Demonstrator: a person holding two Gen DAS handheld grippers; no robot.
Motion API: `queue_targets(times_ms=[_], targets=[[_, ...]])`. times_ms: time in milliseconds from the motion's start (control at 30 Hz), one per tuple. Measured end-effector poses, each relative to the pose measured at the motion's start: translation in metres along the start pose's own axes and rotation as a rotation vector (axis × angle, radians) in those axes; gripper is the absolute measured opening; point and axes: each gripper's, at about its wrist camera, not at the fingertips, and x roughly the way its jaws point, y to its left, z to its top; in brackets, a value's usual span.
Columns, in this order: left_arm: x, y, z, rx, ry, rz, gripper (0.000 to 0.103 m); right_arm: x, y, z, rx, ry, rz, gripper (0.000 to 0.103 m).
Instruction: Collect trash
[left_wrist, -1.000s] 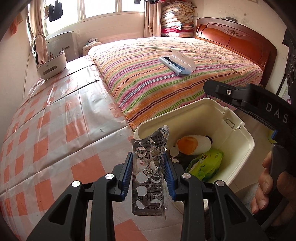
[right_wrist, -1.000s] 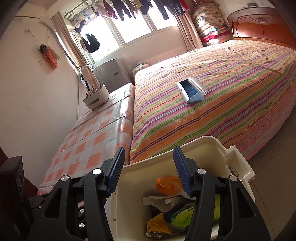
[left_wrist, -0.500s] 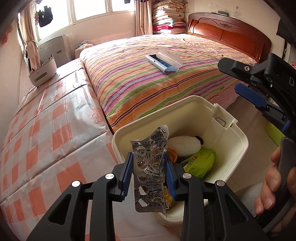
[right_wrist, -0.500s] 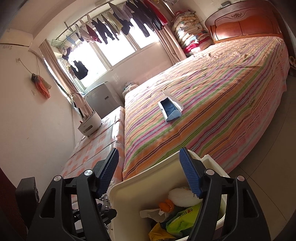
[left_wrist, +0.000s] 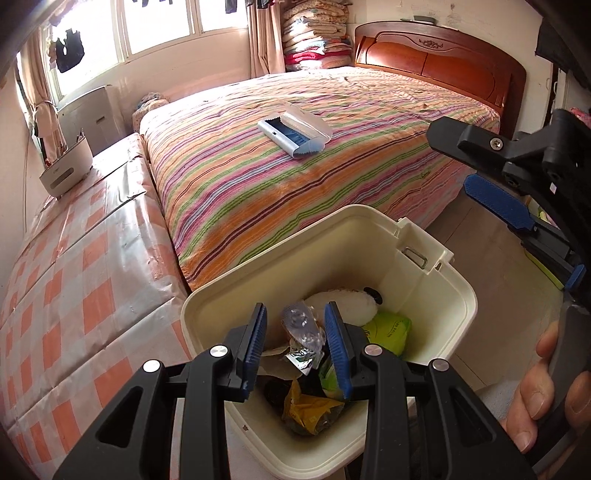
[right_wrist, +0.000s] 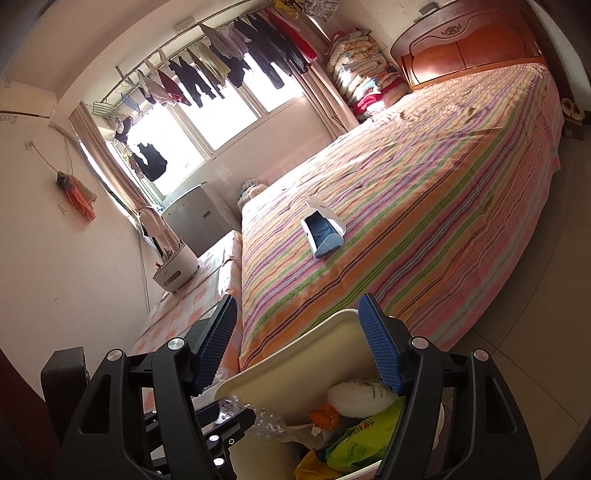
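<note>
A cream trash bin (left_wrist: 436, 258) stands by the bed with a white plush toy (left_wrist: 343, 306), a green packet (left_wrist: 388, 328) and a yellow wrapper (left_wrist: 306, 406) inside. My left gripper (left_wrist: 295, 332) hangs over the bin's mouth, pointing steeply down. A silver blister pack (left_wrist: 301, 326) sits between its blue pads, tipped forward; the jaws stand as narrow as before, so it looks held. In the right wrist view the blister pack (right_wrist: 266, 421) shows at rim level. My right gripper (right_wrist: 295, 343) is open and empty above the bin rim (right_wrist: 295, 354); the same right gripper (left_wrist: 448, 157) reaches in from the right in the left wrist view.
The striped bed (left_wrist: 332, 166) lies behind the bin, with a blue and white case (left_wrist: 295, 134) on it. An orange-checked cover (left_wrist: 74, 295) spreads to the left, with a white holder (left_wrist: 66, 166) at its far end. A hand (left_wrist: 546, 387) grips the right handle.
My left gripper moved over the bin and tipped downward; the blister pack now looks shorter and leans into the bin. The right gripper's jaws widened and it rolled and drew back.
</note>
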Motion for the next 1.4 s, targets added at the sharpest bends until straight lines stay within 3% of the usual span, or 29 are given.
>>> queue_targets(times_ms=[133,200,300,533,633,867,1400], targets=[[0.002,-0.004,0.004,0.011,0.007,0.001,0.037,-0.001,-0.005,0.001,0.020,-0.011,-0.005,0.068],[0.001,-0.004,0.004,0.010,0.003,0.015,0.063,-0.001,-0.005,0.001,0.022,-0.011,-0.010,0.068],[-0.003,0.000,0.003,0.008,-0.019,0.049,0.071,-0.001,-0.005,0.001,0.020,-0.018,-0.026,0.076],[-0.018,0.024,-0.006,-0.056,-0.026,0.119,0.072,0.002,0.001,-0.001,-0.006,-0.001,-0.064,0.077],[-0.030,0.035,-0.012,-0.084,-0.040,0.178,0.072,0.002,0.011,-0.005,-0.043,0.016,-0.088,0.086],[-0.065,0.055,-0.029,-0.093,-0.085,0.306,0.072,-0.002,0.042,-0.022,-0.144,0.077,-0.120,0.088],[-0.114,0.099,-0.064,-0.184,-0.121,0.342,0.076,-0.018,0.108,-0.060,-0.342,0.129,-0.177,0.088]])
